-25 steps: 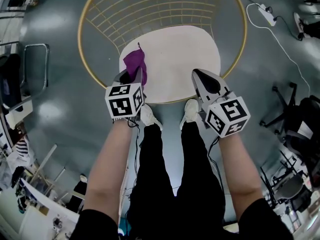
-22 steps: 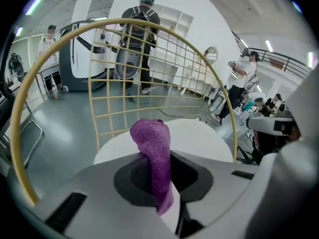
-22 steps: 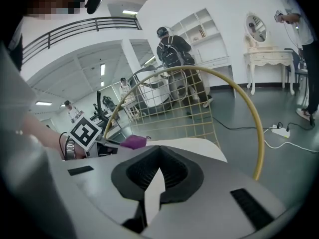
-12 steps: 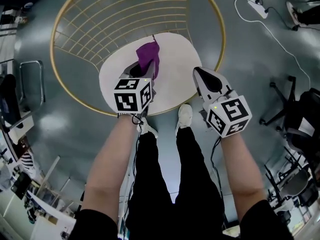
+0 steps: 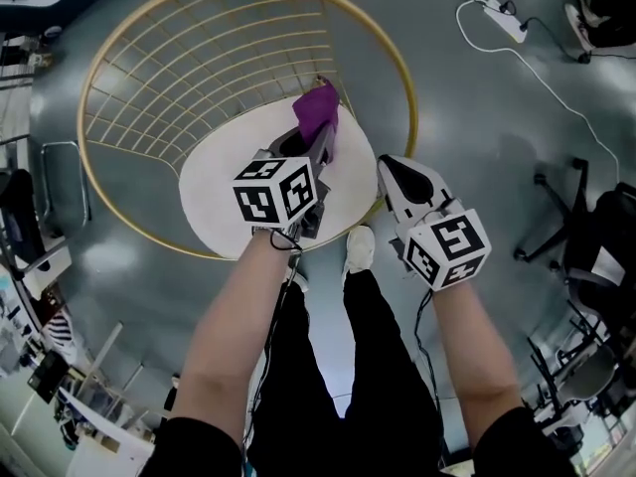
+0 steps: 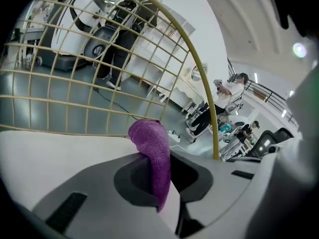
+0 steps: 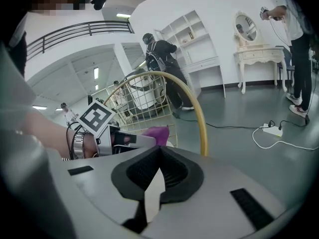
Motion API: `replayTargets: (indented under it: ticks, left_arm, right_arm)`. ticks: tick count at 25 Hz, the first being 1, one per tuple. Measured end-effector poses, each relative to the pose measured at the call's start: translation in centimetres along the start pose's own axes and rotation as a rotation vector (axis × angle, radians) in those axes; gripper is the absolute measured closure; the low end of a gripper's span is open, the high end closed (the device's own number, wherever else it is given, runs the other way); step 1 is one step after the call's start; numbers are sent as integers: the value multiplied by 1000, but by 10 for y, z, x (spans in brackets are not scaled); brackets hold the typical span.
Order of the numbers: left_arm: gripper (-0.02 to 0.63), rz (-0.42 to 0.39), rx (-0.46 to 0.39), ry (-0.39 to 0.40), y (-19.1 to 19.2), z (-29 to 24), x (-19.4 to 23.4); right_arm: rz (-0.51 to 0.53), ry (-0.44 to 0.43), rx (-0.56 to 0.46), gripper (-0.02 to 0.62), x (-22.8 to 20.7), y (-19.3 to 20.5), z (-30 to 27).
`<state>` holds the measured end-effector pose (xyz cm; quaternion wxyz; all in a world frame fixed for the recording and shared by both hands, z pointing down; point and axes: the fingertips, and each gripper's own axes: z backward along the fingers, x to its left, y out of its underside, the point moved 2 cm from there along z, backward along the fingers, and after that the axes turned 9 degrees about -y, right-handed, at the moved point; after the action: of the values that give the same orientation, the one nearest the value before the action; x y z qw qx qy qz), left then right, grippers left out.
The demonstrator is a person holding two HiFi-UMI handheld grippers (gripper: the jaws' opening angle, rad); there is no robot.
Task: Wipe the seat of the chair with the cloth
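Head view: the left claw (image 5: 318, 150) is clamped on the purple cloth (image 5: 320, 107) at the far right edge of the white seat (image 5: 224, 177). It is best to press the cloth flat and sweep in overlapping strokes. The right claw (image 5: 399, 175) is closed and empty.

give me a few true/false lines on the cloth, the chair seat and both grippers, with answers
1. The left gripper is shut on the purple cloth. True.
2. The right gripper grips a second cloth. False: its jaws are together with nothing between them.
3. The white seat is backed by a gold wire frame. True.
4. The purple cloth is at the seat's front edge, nearest the person. False: it is at the far edge, by the wire frame.
5. A white power strip lies on the floor. True.
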<state>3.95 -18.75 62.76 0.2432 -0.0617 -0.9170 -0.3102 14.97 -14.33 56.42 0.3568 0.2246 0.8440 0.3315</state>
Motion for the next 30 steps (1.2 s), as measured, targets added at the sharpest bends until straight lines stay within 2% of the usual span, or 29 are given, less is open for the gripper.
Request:
replayTargets:
  ticks: [3,6,10,14,19,25,30]
  left_arm:
    - [543,50,-2,46,0,-13,-12]
    - [543,140,10,63,1,-24,-9]
    - [545,145,19,2,4,-24,10]
    - [545,246,-3,-58,5,-7,33]
    - [545,341,-10,-134,7,-16,55]
    - [545,415,-7,-223,21,3,95]
    - [545,444,-7,-278,34,30,132]
  right_arm:
    - [-7,-5,4,583,-7,3,4]
    - [-17,-7,10,583,-12,5,4]
    - [-23,-12,23,583,-7,17,1]
    - [-25,-20,30,583,10,20,-3]
    - [-19,-31,39,583,-5,16,-8]
    - [-7,-46,52,583,9,15,-22]
    - [9,-70,70,583,32,15,-39]
